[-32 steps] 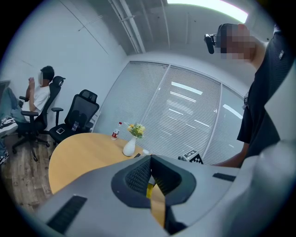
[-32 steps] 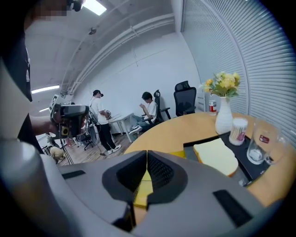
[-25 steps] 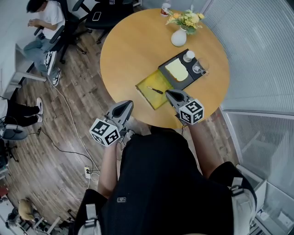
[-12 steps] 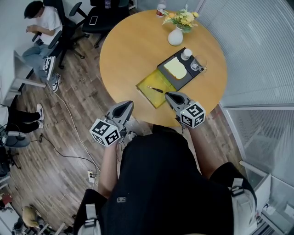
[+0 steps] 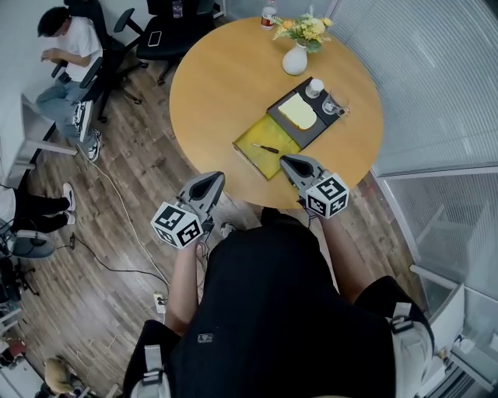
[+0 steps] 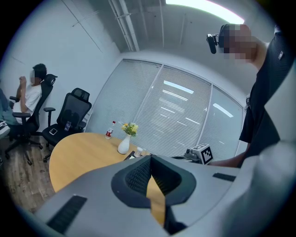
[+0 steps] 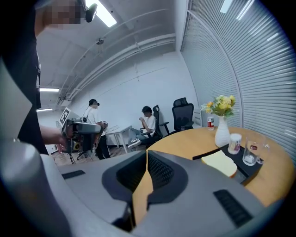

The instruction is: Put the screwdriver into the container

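Holding the left gripper [image 5: 213, 178] and right gripper [image 5: 286, 161] with fingers closed, empty, I see the screwdriver [image 5: 264, 148] lying on the yellow tray [image 5: 247, 152]. Any pickup needs fingers straddling its shaft.

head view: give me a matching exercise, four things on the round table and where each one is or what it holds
1 screwdriver
2 vase
3 glass
4 bottle

a stands on the black tray
b stands at the far edge of the table
c lies on the yellow tray
d holds the yellow flowers

Pairs: 1-c, 2-d, 3-a, 4-b
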Action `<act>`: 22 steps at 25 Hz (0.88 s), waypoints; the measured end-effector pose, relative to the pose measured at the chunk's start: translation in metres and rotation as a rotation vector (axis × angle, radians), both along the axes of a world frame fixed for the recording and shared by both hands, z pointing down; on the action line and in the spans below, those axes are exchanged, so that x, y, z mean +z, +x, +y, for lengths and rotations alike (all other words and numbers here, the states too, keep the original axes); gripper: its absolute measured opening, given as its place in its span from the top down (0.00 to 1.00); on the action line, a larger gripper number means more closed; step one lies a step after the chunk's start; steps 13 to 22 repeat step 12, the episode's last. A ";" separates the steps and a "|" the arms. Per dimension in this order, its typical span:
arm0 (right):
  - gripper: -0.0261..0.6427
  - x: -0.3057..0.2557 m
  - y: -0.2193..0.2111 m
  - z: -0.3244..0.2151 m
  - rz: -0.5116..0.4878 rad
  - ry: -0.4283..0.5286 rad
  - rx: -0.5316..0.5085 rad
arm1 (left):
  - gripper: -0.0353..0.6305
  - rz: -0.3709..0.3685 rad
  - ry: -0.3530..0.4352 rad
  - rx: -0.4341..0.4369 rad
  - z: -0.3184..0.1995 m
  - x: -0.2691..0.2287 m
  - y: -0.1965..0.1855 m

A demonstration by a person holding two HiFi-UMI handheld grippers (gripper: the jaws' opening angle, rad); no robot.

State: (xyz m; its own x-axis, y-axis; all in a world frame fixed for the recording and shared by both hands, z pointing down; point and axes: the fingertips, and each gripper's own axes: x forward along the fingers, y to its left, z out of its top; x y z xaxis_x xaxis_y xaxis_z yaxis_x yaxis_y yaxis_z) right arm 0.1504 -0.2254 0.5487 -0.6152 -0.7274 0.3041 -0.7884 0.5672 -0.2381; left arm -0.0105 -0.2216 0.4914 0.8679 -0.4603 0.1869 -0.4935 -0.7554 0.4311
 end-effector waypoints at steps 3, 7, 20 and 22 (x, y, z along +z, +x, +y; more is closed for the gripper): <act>0.95 0.000 -0.002 0.004 0.005 0.000 0.009 | 0.94 0.003 -0.004 0.013 0.001 0.001 -0.001; 0.95 0.000 -0.007 0.008 0.015 0.001 0.026 | 0.94 0.005 -0.006 0.029 0.002 0.001 -0.006; 0.95 0.000 -0.010 0.012 0.024 0.001 0.037 | 0.94 0.006 -0.009 0.040 0.002 0.002 -0.011; 0.95 0.000 -0.010 0.012 0.024 0.001 0.037 | 0.94 0.006 -0.009 0.040 0.002 0.002 -0.011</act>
